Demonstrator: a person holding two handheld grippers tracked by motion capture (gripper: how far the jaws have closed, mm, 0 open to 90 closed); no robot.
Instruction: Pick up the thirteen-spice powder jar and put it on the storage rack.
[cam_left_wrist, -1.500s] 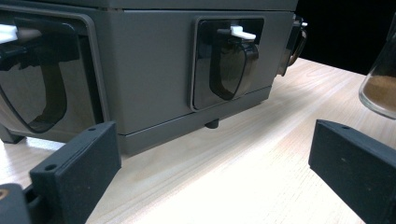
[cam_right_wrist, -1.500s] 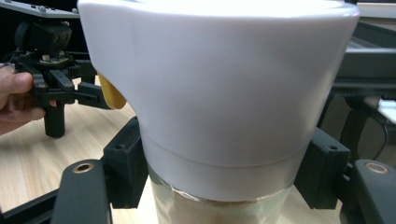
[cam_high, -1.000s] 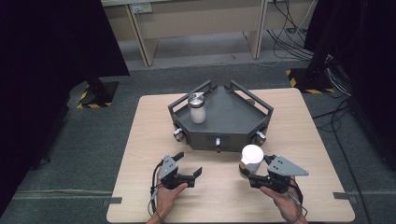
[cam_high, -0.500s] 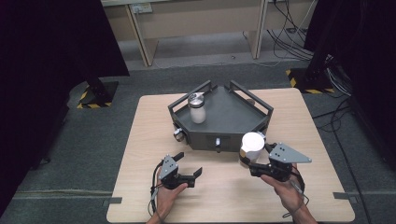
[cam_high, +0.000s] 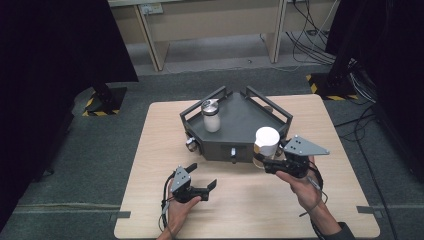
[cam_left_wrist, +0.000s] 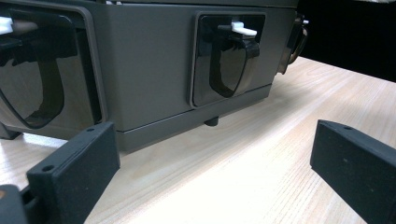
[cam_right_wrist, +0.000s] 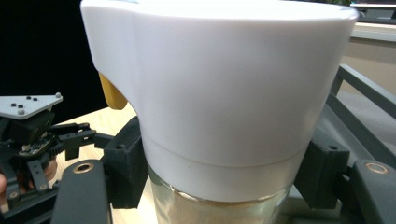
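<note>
Right claw (cam_high: 266, 161), jar (cam_high: 267, 141) higher now

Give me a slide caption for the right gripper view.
Right gripper clamps a white-lidded jar beside the grey tray.

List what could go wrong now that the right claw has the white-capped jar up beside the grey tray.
1. The right claw grips the white-capped jar on the glass below its wide cap, so the jar may tip or slip.
2. The jar hangs close to the grey tray; its base could knock the tray's rail on the way in.
3. A metal-lidded jar already stands in the tray; a careless placement could bump it.
</note>
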